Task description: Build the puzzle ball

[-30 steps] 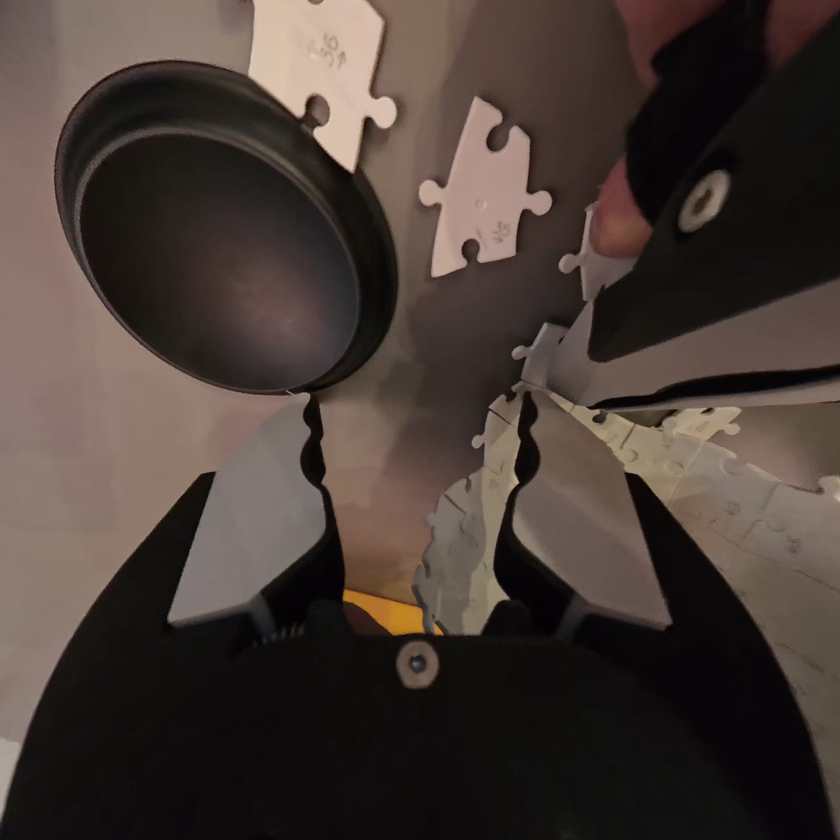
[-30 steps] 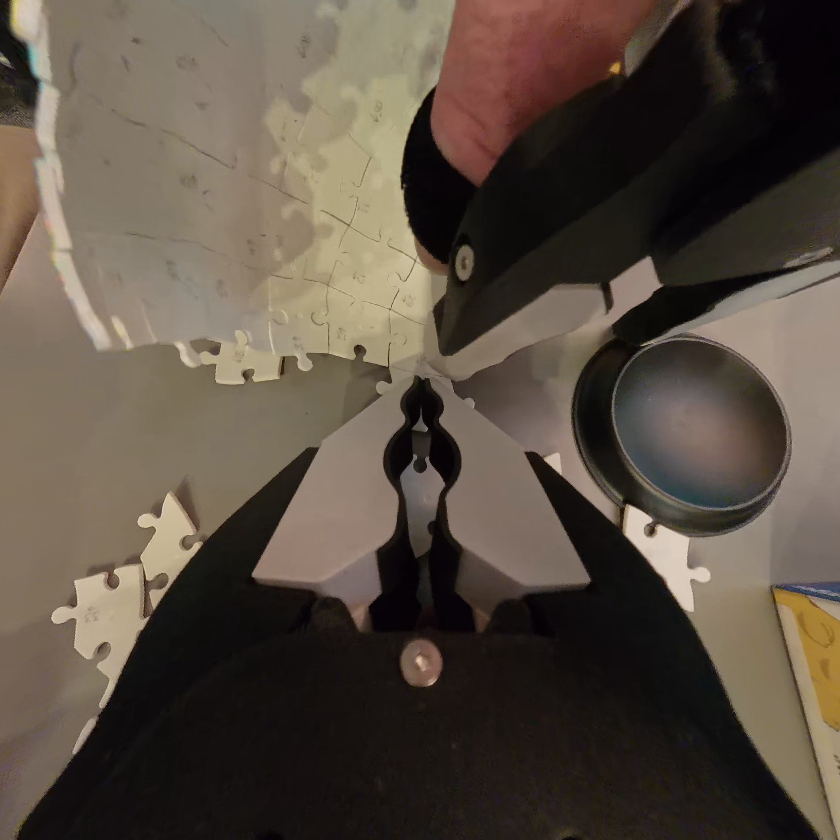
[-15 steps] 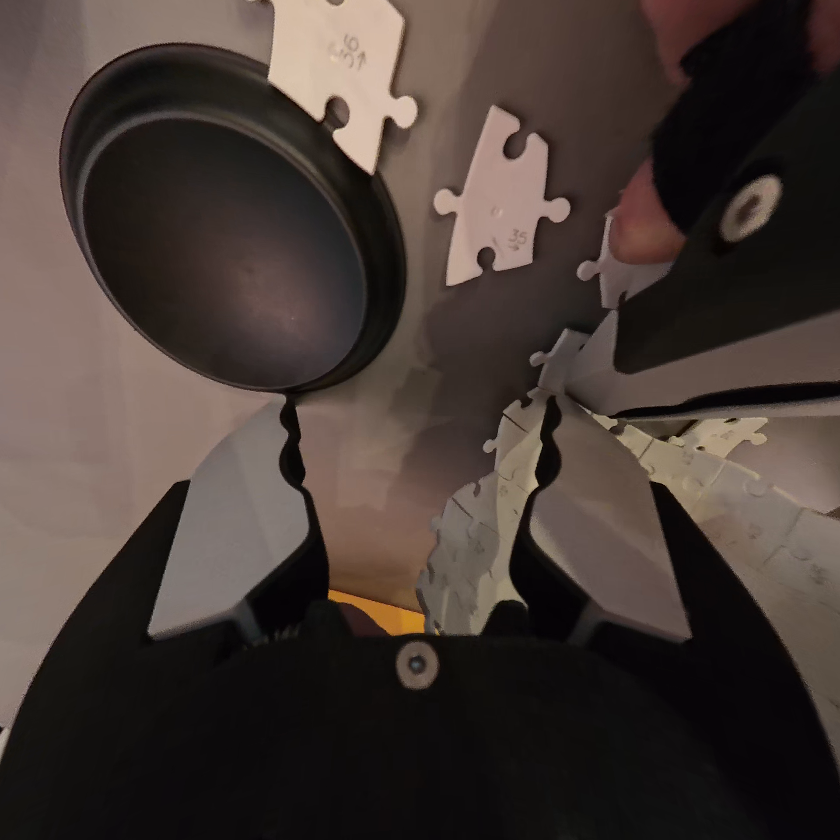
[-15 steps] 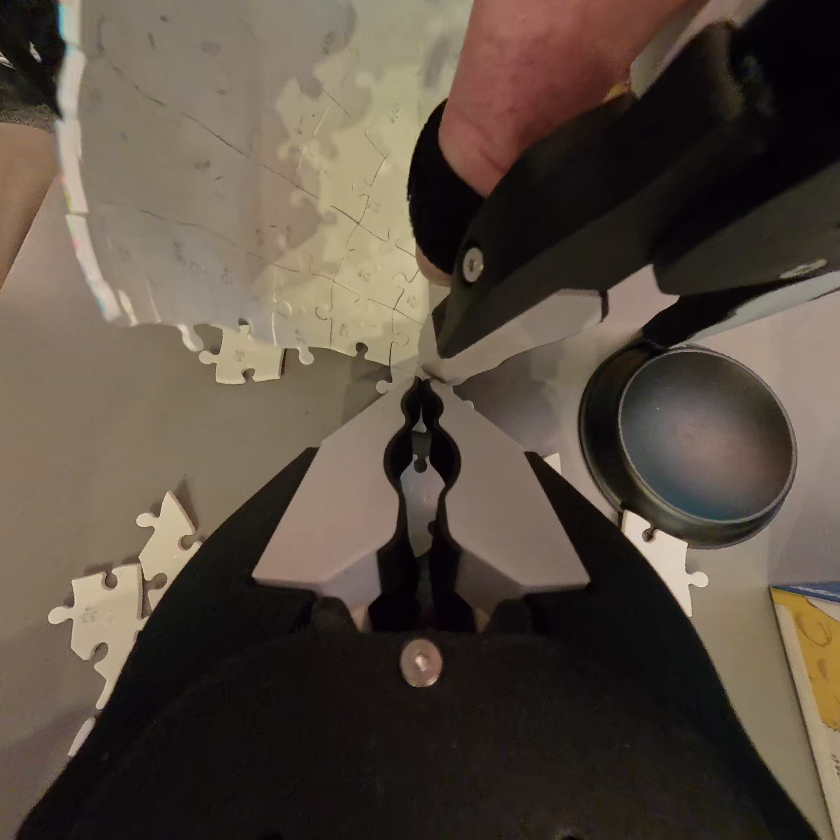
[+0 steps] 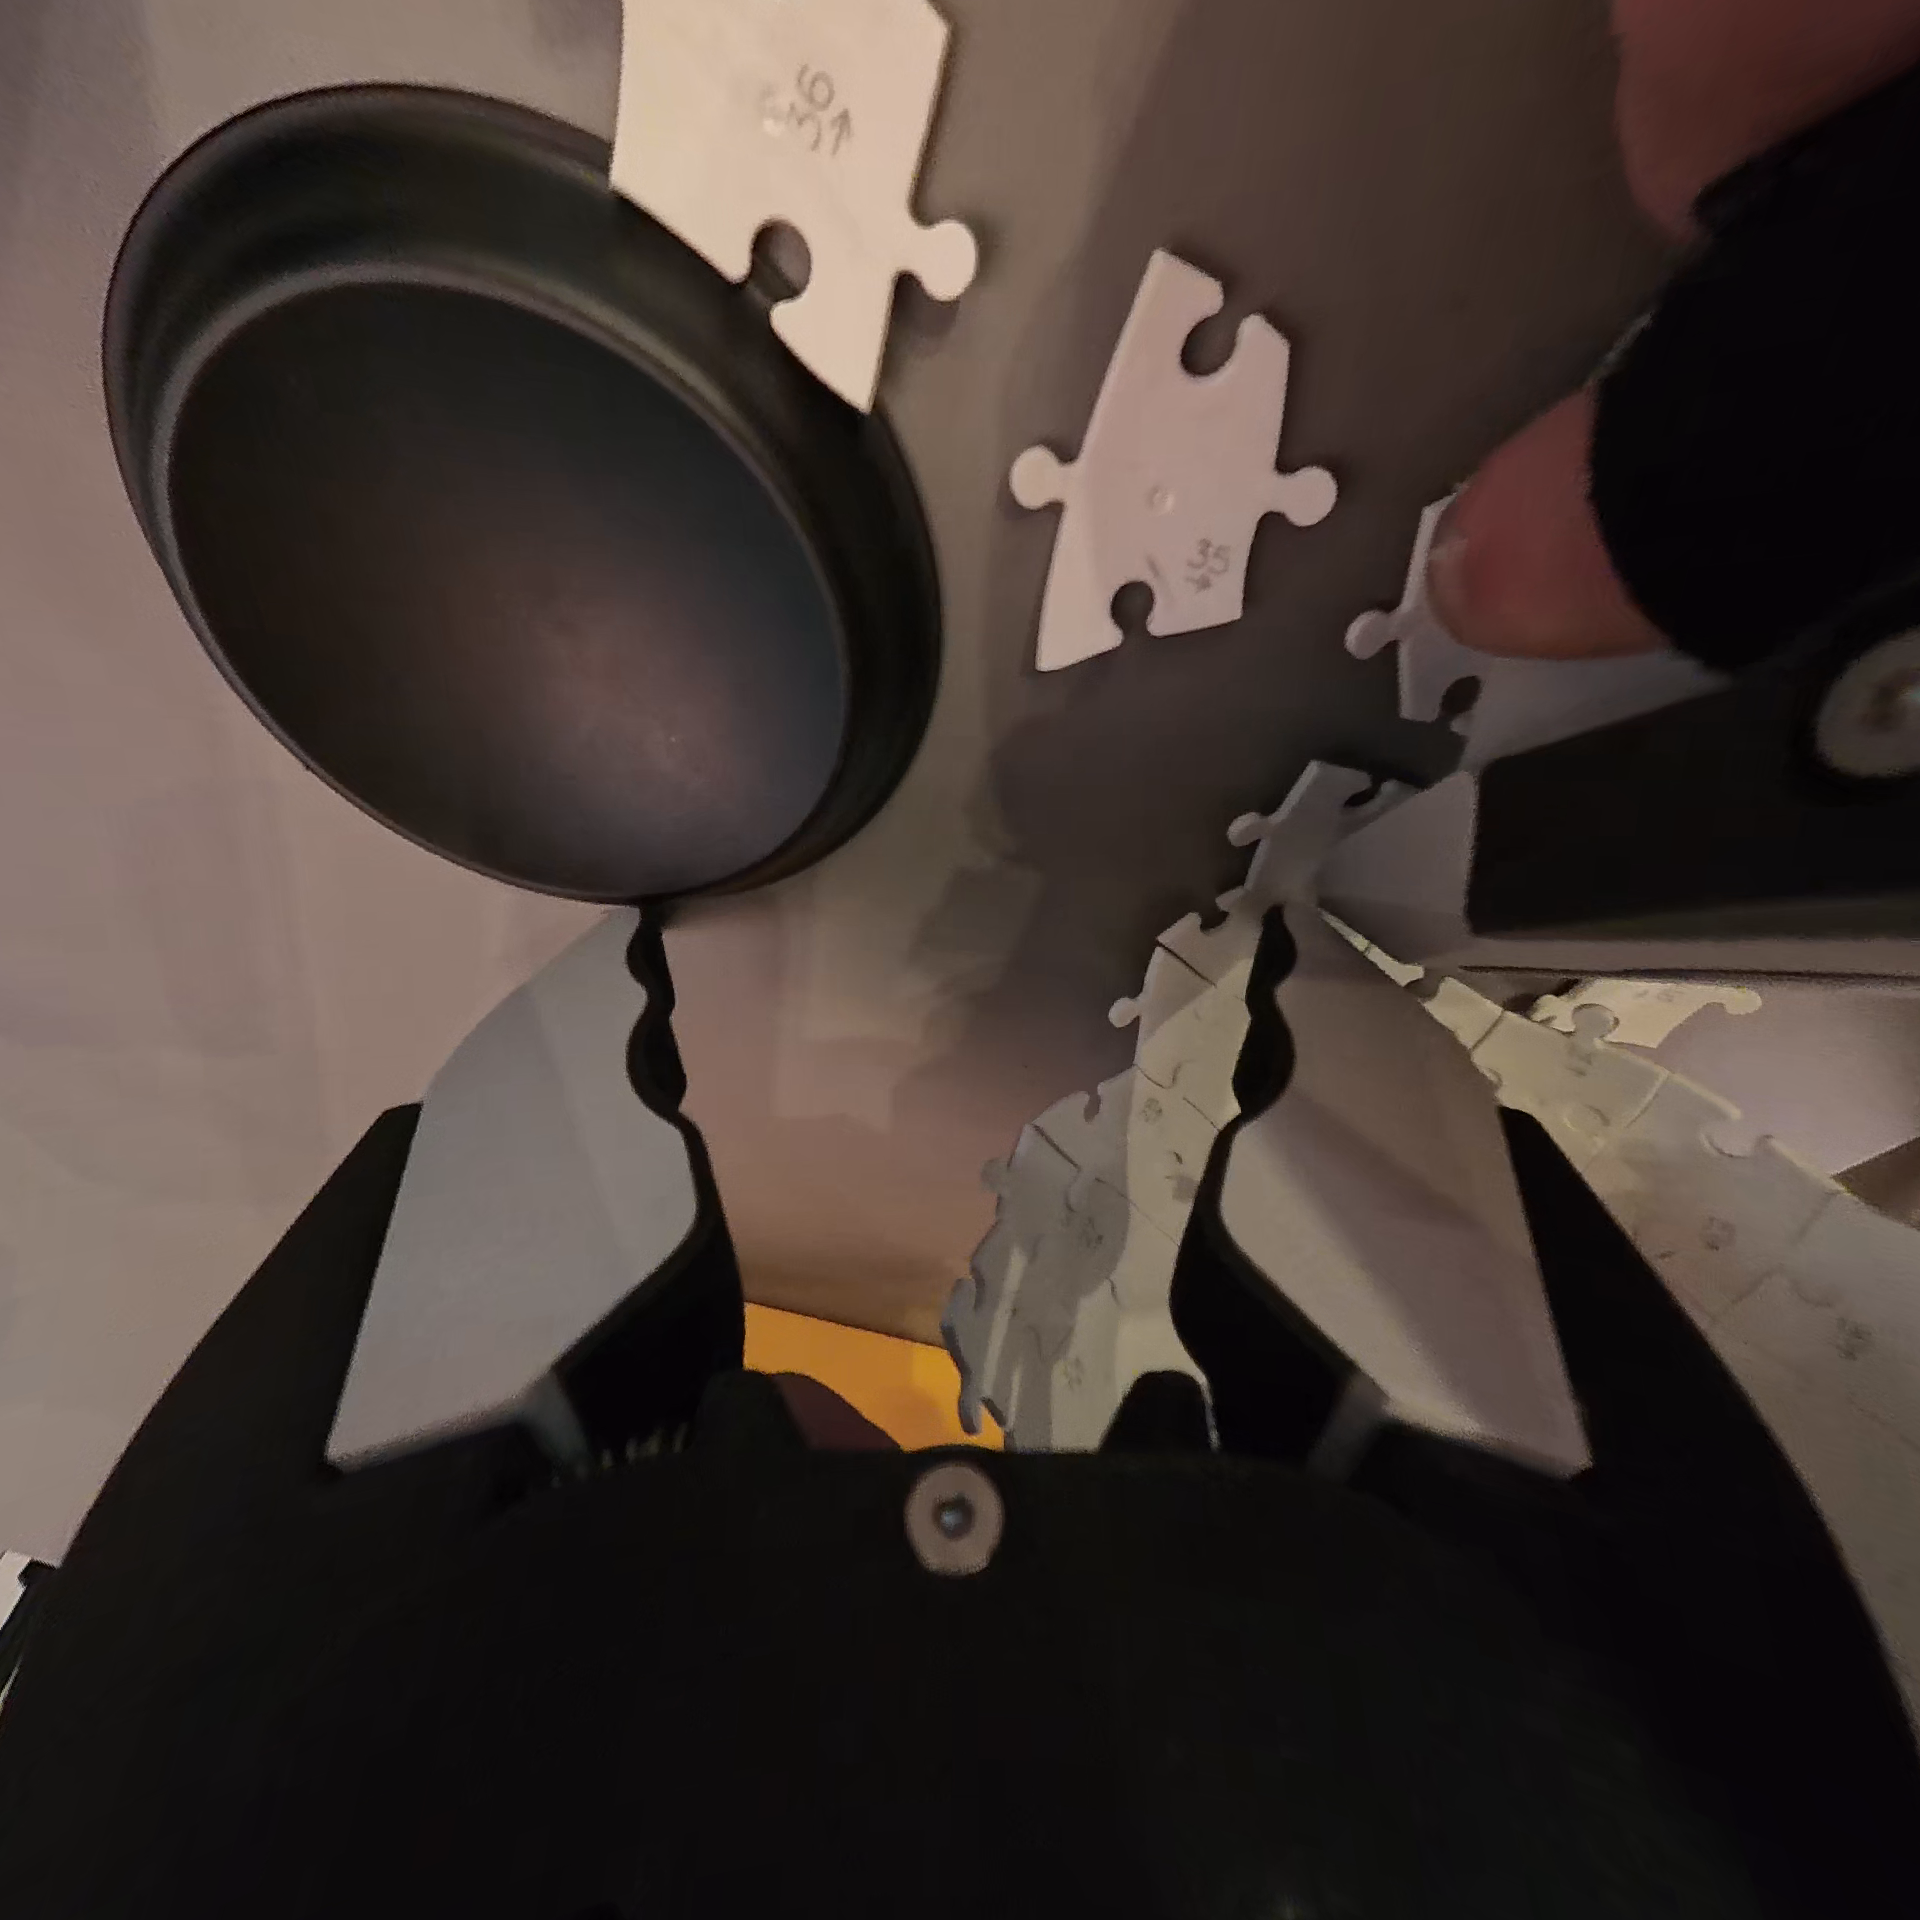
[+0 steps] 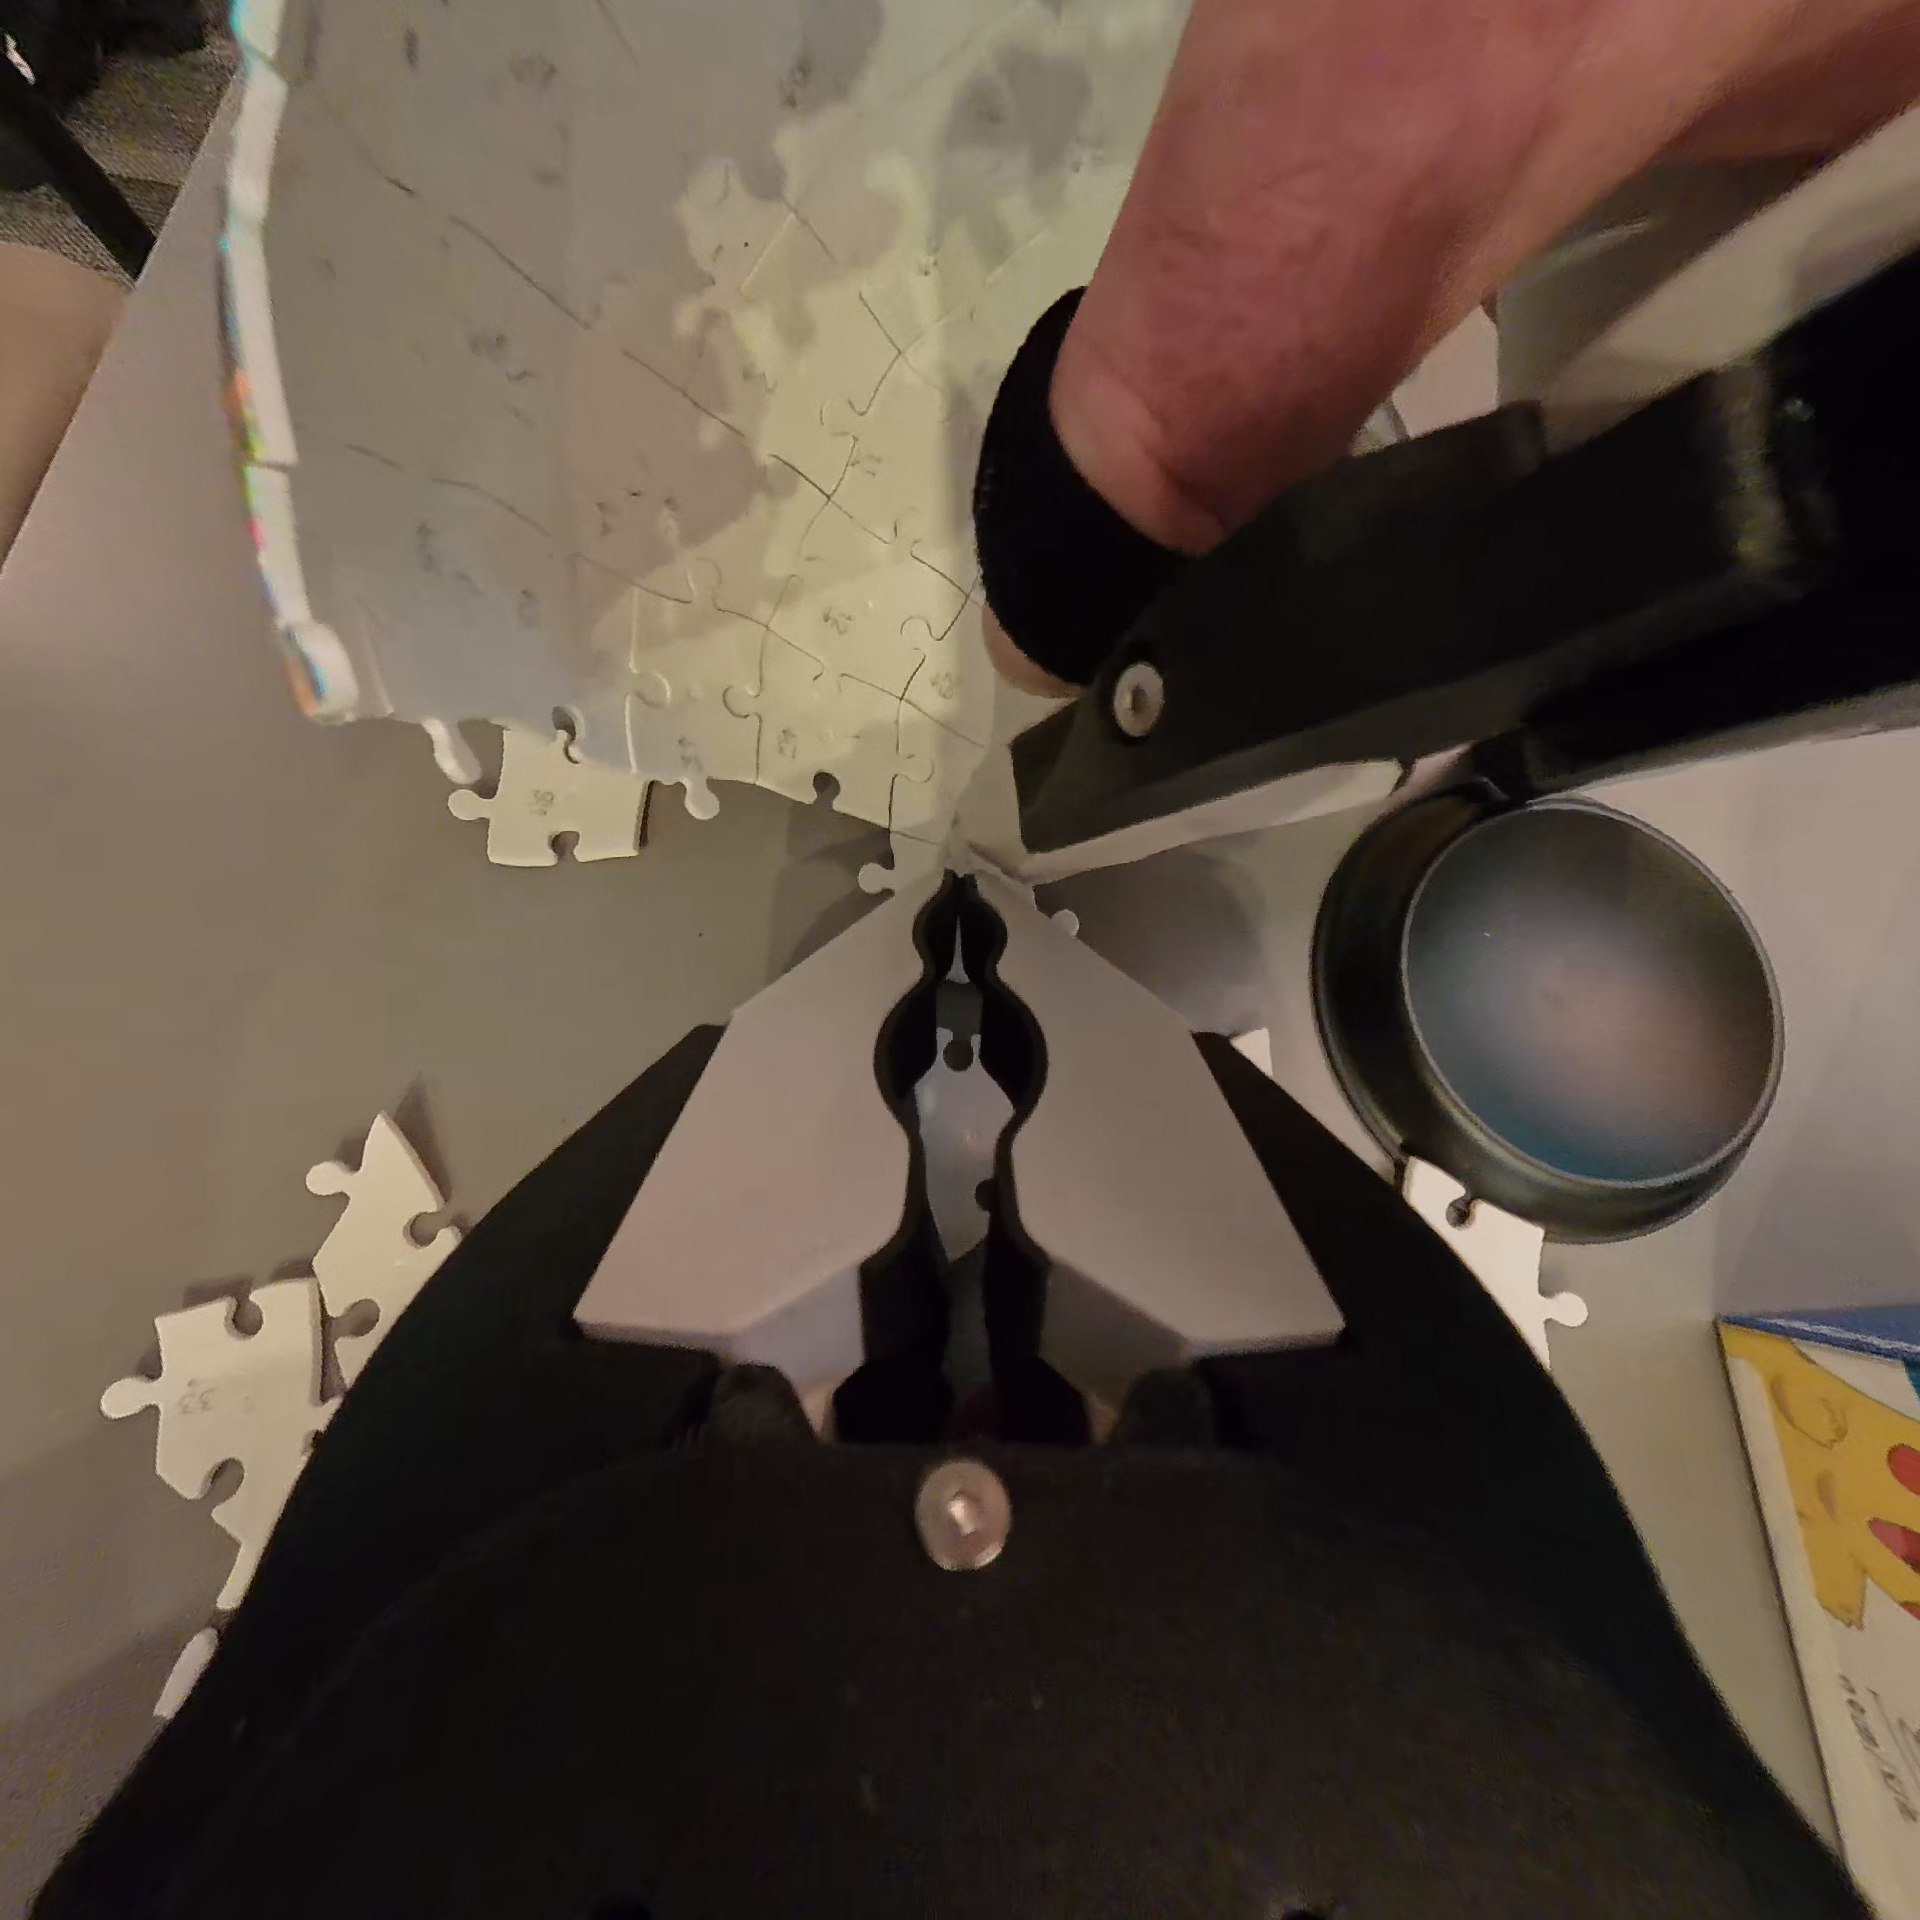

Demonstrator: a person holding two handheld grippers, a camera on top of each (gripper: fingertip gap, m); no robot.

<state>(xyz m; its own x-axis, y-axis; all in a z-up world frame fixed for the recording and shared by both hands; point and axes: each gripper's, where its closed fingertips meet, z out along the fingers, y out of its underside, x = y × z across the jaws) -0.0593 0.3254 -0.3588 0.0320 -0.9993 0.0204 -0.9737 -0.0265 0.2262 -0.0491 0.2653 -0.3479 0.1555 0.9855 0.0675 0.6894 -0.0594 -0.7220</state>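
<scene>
Puzzle ball [image 6: 582, 416]: where is it?

You see it as a half-built curved shell, white inner face toward the camera, filling the upper left of the right wrist view. In the left wrist view its jagged edge runs up the lower right of the frame. Whether its rim rests on the grey counter [image 6: 208, 987] cannot be told.

And the right tongs [image 6: 961, 904]?

You have them pinched closed on a white piece [image 6: 956, 1122], which shows through the gap between the two fingers. Its tabs poke out on both sides of the tips. The piece meets the shell's lower edge at the centre of the frame.

Left tongs [image 5: 956, 997]?

Yours stand spread wide, gripping nothing. One finger lies against the shell right by that joint, the other points at the rim of the dark round dish [image 5: 499, 520]. Your hand [image 6: 1299, 260], with a black sleeve over one finger, comes in from the upper right of the right wrist view.

What else lies on the counter?

Loose pieces [image 5: 1164, 488] sit face down at the top of the left wrist view, one tucked partly behind the dish. More lie at the left edge of the right wrist view. A yellow and blue box [image 6: 1829, 1507] shows at the lower right there.
</scene>
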